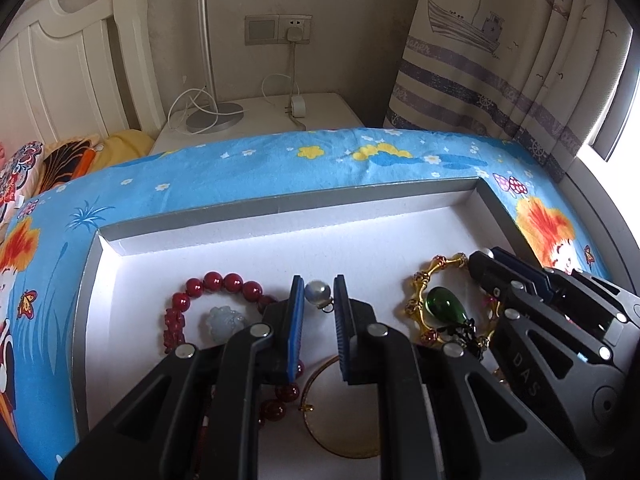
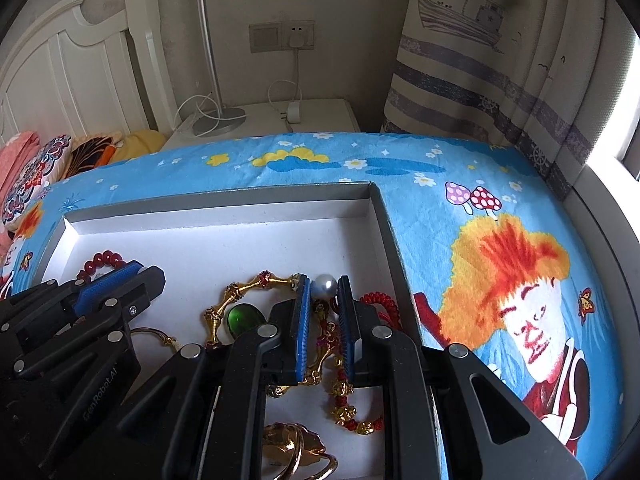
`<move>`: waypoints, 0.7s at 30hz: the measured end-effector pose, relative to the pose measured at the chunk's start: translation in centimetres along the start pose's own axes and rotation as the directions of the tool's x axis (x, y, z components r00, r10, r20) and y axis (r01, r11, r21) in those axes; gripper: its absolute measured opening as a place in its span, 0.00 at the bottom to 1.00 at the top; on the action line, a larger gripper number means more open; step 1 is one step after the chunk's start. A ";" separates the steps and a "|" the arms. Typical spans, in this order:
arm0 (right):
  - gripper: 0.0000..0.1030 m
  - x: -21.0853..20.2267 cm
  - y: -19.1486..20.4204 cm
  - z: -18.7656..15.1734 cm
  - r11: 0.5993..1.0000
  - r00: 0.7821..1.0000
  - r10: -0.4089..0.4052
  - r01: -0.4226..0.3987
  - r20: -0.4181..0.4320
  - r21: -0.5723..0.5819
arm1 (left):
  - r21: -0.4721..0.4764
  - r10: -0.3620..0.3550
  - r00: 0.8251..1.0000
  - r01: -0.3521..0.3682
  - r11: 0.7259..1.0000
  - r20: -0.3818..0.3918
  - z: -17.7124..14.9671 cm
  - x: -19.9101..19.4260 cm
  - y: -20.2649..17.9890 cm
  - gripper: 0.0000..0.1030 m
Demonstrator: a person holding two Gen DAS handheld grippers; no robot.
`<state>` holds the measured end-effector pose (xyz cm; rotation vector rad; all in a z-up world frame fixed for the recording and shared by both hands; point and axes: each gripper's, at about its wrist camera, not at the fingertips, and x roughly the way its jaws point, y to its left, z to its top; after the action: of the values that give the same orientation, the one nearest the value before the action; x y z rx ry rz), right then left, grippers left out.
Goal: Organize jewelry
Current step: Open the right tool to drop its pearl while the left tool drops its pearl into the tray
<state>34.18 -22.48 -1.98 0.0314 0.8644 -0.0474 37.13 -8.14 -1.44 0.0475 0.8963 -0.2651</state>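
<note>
Bed [image 1: 280, 160] covered with a blue cartoon-print sheet [image 2: 480, 240], flowers and mushrooms on it. A shallow grey-rimmed box [image 1: 280, 202] with white lining lay flat directly on the sheet. Patterned pillows [image 2: 36, 168] sat at the head end, by the white headboard [image 1: 60, 60].

Tray [image 1: 280, 204]: grey rim, white floor
Bead bracelet [image 1: 224, 283]: dark red
Pearl [image 1: 318, 292]: silvery white
Bangle [image 2: 244, 290]: gold, red joints
Drop stone [image 1: 442, 304]: green
Bedsheet [image 2: 460, 216]: blue cartoon print
Gripper pads [image 1: 297, 304]: blue
</note>
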 end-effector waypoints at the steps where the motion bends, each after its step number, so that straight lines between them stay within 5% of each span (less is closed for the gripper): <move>1: 0.15 0.0 0.0 -0.1 1.000 1.000 0.003 -0.003 -0.003 0.003 | 0.000 0.000 1.000 0.000 1.000 -0.001 0.0 0.0 0.0 0.14; 9: 0.16 -0.1 -0.4 -0.3 1.000 1.000 -0.005 0.006 -0.012 0.020 | -0.003 -0.006 1.000 0.006 1.000 0.000 -0.2 -0.2 -0.1 0.15; 15: 0.24 -0.5 -0.7 -0.6 1.000 1.000 0.000 0.001 -0.016 0.025 | -0.001 -0.028 1.000 0.028 1.000 0.011 -0.2 -1.1 -0.1 0.34; 21: 0.44 -1.8 -0.4 -0.9 1.000 1.000 -0.001 0.001 0.006 0.011 | 0.000 -0.011 1.000 0.011 1.000 0.027 -0.2 -2.4 0.1 0.49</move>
<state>32.33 -22.75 -1.17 0.0413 0.8586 -0.0530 35.54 -7.53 0.29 0.0392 0.8703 -0.2751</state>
